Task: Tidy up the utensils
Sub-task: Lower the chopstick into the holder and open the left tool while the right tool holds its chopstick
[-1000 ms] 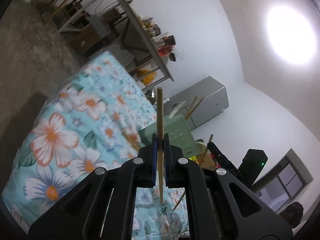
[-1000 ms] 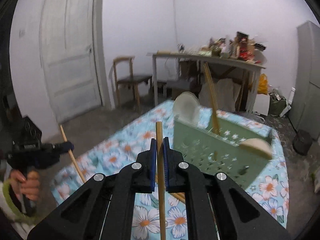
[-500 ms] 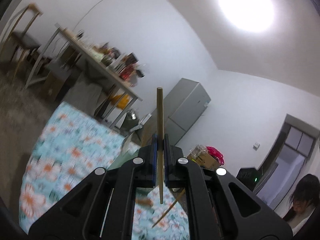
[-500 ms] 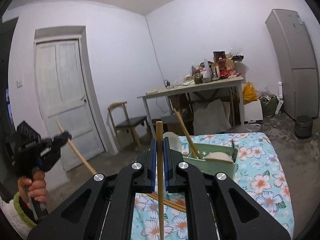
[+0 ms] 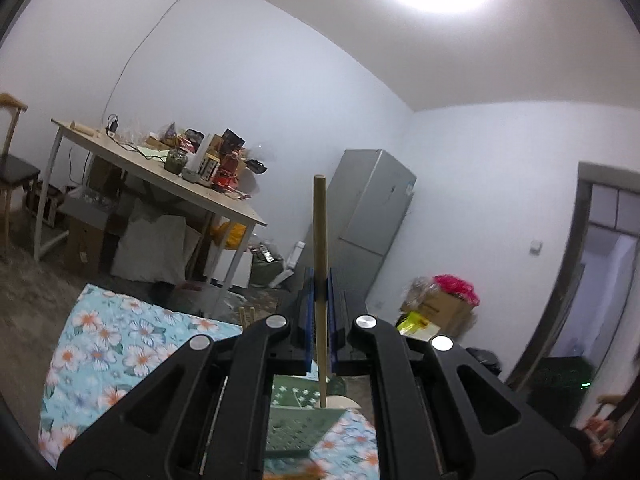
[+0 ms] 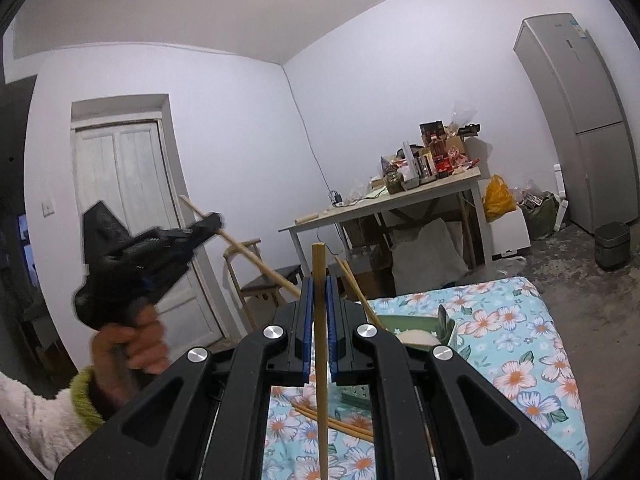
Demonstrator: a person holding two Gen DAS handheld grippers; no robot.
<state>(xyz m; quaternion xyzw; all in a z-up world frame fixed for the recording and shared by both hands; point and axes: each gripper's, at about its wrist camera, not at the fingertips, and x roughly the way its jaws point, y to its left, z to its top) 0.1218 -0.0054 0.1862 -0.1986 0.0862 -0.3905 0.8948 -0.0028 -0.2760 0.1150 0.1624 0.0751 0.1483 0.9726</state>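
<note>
Chopstick point(image 5: 320, 240) clamped in each gripper's jaws

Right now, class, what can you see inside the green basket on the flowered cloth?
In the green basket, a pale rounded utensil head shows, and chopsticks rise from it. The right gripper covers the basket's lower part, so anything else inside is hidden.

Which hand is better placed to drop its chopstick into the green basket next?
Probably the right. The right gripper holds its chopstick just before the green basket, while the left gripper is raised off to the side.
</note>
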